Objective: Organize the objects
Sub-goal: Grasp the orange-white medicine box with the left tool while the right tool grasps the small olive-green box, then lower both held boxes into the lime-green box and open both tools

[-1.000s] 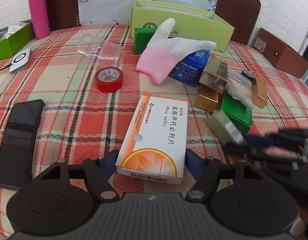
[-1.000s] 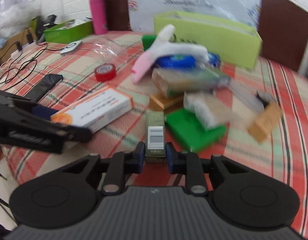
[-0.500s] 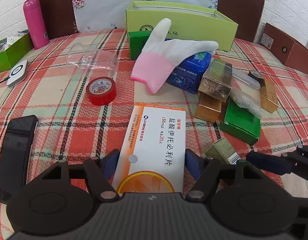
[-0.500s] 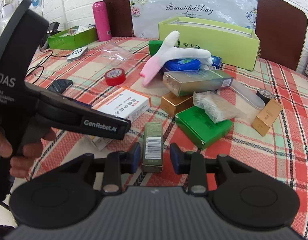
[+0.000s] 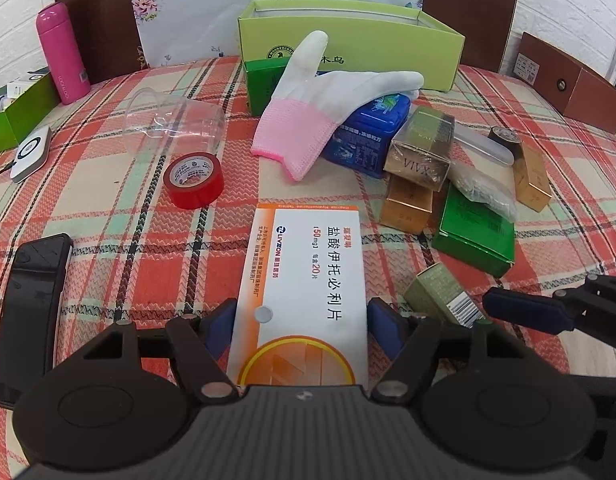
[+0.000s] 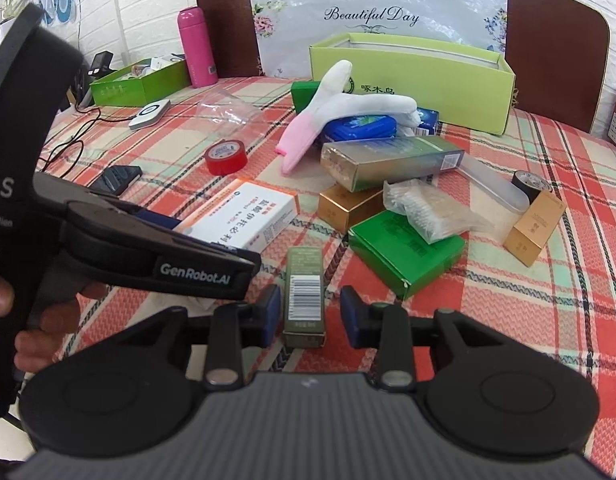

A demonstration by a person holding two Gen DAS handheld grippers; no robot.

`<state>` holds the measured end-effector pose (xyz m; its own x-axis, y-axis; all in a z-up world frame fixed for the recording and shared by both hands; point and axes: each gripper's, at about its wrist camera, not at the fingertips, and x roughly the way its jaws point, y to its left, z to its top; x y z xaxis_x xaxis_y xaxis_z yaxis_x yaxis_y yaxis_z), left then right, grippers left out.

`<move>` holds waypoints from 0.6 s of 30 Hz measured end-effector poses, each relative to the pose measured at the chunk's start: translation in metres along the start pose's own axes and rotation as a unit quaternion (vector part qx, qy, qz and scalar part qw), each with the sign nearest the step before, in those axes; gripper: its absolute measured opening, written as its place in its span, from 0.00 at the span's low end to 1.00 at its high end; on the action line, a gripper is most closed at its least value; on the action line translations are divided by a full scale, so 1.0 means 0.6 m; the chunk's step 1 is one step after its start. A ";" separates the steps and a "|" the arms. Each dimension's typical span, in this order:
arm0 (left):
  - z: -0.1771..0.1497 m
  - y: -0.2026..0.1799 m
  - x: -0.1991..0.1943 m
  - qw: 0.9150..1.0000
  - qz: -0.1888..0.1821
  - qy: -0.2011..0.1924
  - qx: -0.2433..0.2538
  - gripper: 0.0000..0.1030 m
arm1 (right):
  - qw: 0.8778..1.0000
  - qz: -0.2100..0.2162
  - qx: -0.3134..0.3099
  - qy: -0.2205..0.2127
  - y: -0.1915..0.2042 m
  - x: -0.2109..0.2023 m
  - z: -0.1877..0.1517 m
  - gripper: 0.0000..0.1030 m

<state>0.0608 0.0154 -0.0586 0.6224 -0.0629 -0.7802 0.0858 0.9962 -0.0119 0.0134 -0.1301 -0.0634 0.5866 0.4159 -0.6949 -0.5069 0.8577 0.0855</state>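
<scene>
My left gripper [image 5: 301, 326] is open, its pads just beside the near end of a white and orange medicine box [image 5: 308, 280] that lies flat on the checked tablecloth. The box also shows in the right wrist view [image 6: 243, 216]. My right gripper [image 6: 305, 314] is open around a small olive box [image 6: 305, 292] with a barcode label, lying on the cloth with gaps on both sides. That olive box shows in the left wrist view [image 5: 442, 294], with a right fingertip [image 5: 528, 312] beside it.
Behind lie a red tape roll [image 5: 193, 178], a clear cup [image 5: 175, 126], a white and pink glove [image 5: 320, 100] on a blue tin [image 5: 368, 136], gold boxes [image 5: 422, 152], a green box [image 5: 474, 234], a lime open box [image 5: 348, 44], a black phone [image 5: 29, 312], a pink bottle [image 5: 61, 52].
My right gripper has opened and let go of the olive box, which now rests on the cloth. The left gripper has slid forward so the medicine box sits deeper between its pads.
</scene>
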 end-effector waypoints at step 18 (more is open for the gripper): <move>0.011 0.003 -0.009 1.000 -0.011 -0.004 -0.005 0.67 | 1.000 0.013 0.003 0.006 -0.006 0.012 0.004 0.21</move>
<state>0.0627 0.0168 -0.0504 0.6268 -0.0856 -0.7744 0.0921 0.9951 -0.0355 0.0209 -0.1294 -0.0673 0.5655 0.4335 -0.7016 -0.5182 0.8486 0.1067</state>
